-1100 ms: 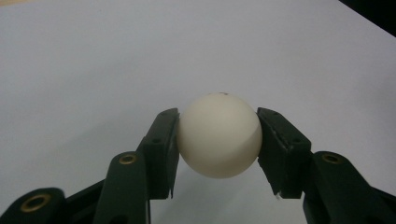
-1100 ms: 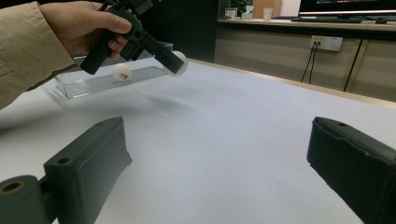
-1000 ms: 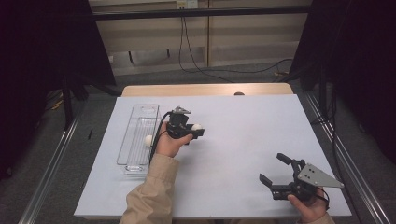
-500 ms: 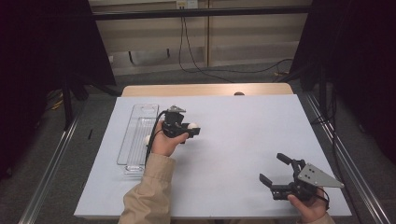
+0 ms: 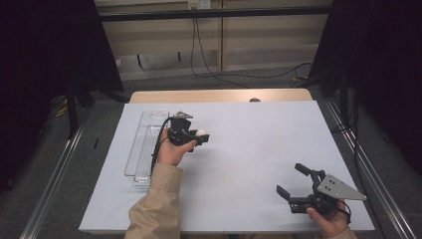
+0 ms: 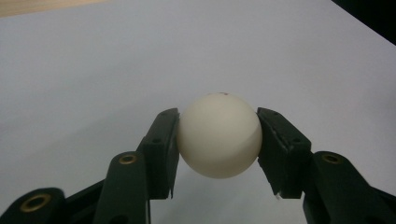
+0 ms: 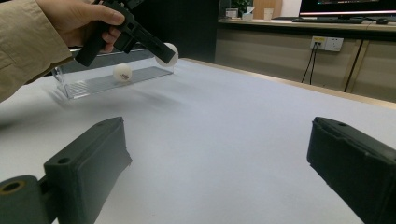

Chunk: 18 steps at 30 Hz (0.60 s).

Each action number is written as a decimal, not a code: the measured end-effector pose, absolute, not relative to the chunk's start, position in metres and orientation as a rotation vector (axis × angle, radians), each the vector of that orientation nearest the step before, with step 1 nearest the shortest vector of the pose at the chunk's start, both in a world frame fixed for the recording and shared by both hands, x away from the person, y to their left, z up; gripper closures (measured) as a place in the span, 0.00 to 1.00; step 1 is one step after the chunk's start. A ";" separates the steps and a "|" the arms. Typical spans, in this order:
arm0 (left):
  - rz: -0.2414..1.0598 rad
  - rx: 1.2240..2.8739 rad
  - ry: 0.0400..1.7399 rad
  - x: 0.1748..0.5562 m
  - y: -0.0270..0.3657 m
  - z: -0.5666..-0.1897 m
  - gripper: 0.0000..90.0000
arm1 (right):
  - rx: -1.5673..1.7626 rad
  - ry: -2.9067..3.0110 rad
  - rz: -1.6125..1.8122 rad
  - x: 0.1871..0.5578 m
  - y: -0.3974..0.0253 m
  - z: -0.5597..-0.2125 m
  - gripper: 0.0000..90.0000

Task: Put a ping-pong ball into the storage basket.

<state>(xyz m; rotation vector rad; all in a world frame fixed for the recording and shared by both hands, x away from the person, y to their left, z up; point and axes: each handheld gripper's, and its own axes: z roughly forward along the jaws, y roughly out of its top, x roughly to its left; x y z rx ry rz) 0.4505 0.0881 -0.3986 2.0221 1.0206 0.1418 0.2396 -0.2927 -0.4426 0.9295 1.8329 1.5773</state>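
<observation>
The bench (image 5: 249, 149) is bare and white across its middle and far side, so a hand could pass there with nothing in the way. A long clear tray (image 5: 144, 144) lies near the left edge, and its low walls block that strip. The left tool (image 5: 199, 135) hangs just to the right of the tray. The right tool (image 5: 293, 186) sits near the front right corner, well apart from it.

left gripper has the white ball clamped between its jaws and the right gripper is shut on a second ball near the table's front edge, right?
Not quite. The left gripper does clamp the white ball, but the right gripper holds nothing: the right gripper view shows its jaws wide apart over bare table. The second ball lies in the clear tray.
</observation>
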 end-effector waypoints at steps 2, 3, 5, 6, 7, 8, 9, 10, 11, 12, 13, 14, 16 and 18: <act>0.146 2.013 1.028 0.451 0.091 -0.398 0.57 | 0.930 1.832 1.577 0.240 -0.293 -0.443 0.05; 0.148 2.009 1.032 0.451 0.092 -0.397 0.57 | 0.930 1.832 1.577 0.240 -0.293 -0.443 0.05; 0.148 2.004 1.038 0.451 0.094 -0.396 0.57 | 0.928 1.834 1.577 0.240 -0.293 -0.443 0.05; 0.150 2.003 1.041 0.451 0.095 -0.396 0.57 | 0.929 1.834 1.577 0.240 -0.293 -0.443 0.05; 0.151 2.009 1.037 0.451 0.097 -0.395 0.57 | 0.930 1.833 1.577 0.240 -0.293 -0.443 0.05; 0.152 2.000 1.043 0.451 0.097 -0.395 0.57 | 0.930 1.832 1.577 0.240 -0.293 -0.443 0.05; 0.156 1.999 1.045 0.451 0.098 -0.395 0.57 | 0.931 1.833 1.578 0.240 -0.293 -0.443 0.05; 0.161 2.005 1.043 0.451 0.099 -0.394 0.57 | 0.931 1.833 1.577 0.240 -0.293 -0.443 0.05; 0.161 2.009 1.042 0.451 0.099 -0.394 0.57 | 0.931 1.832 1.578 0.240 -0.293 -0.443 0.05; 0.160 2.011 1.042 0.451 0.099 -0.394 0.57 | 0.931 1.833 1.578 0.240 -0.293 -0.443 0.05; 0.160 2.011 1.043 0.451 0.100 -0.394 0.57 | 0.930 1.833 1.577 0.240 -0.293 -0.443 0.05; 0.160 2.012 1.043 0.451 0.100 -0.394 0.57 | 0.931 1.834 1.577 0.240 -0.293 -0.443 0.05; 0.160 2.014 1.044 0.451 0.101 -0.393 0.57 | 0.930 1.833 1.578 0.240 -0.293 -0.443 0.05; 0.162 2.013 1.044 0.451 0.103 -0.392 0.57 | 0.930 1.833 1.577 0.240 -0.293 -0.443 0.05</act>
